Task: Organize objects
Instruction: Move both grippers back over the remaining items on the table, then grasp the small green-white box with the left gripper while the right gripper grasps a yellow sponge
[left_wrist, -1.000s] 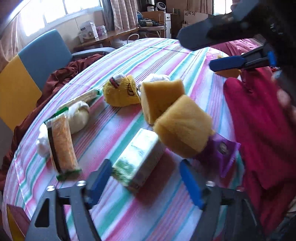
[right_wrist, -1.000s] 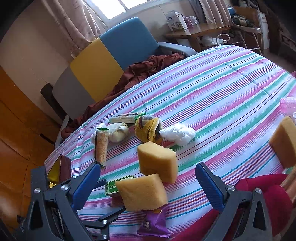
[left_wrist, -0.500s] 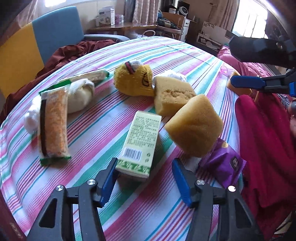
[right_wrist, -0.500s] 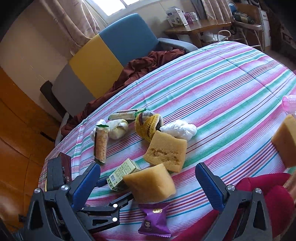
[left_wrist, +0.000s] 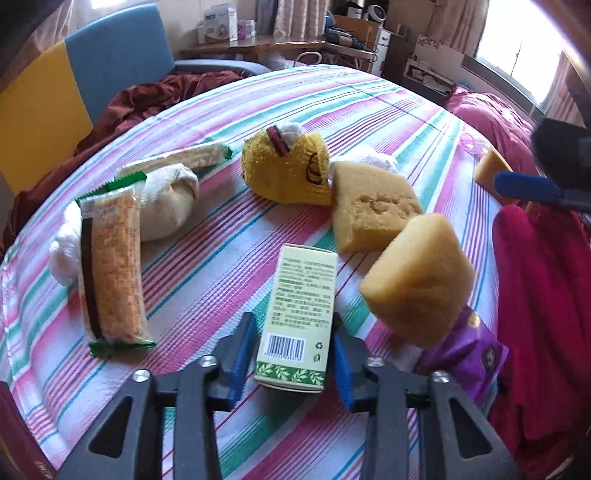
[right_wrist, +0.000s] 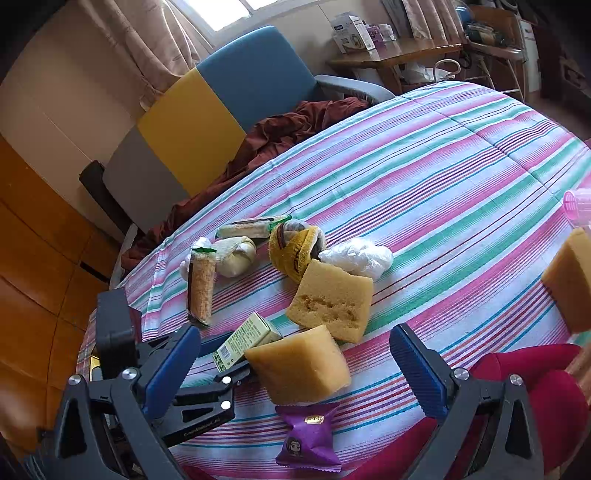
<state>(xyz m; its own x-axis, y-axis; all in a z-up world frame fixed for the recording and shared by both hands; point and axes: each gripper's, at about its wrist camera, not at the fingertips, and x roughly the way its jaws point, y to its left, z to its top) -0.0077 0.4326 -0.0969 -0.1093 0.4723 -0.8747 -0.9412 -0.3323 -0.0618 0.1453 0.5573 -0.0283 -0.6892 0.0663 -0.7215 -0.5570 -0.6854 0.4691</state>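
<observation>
Pale green carton (left_wrist: 301, 314) with barcode lying near on striped worktop (left_wrist: 369, 110), left tool (left_wrist: 295, 354) having just been closing, now gripping carton, earlier wide around it, right tool (right_wrist: 295, 373) gaping, holding nothing.

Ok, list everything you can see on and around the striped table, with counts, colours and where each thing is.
green box: 1, pale green, near edge, between left gripper's fingers
sponge blocks: 3, yellow; two mid-table, one at far right
purple packet: 1, near edge, under nearest sponge
snack bars: 2, green-ended wrappers, left side
cloth bundle: 1, cream, beside bars
yellow sock: 1, centre
white plastic wad: 1, behind sponges
pink cup: 1, right edge
red cloth: 1, right side
chair: 1, blue, yellow, grey, behind table
left gripper: shut on box
right gripper: open, empty
</observation>
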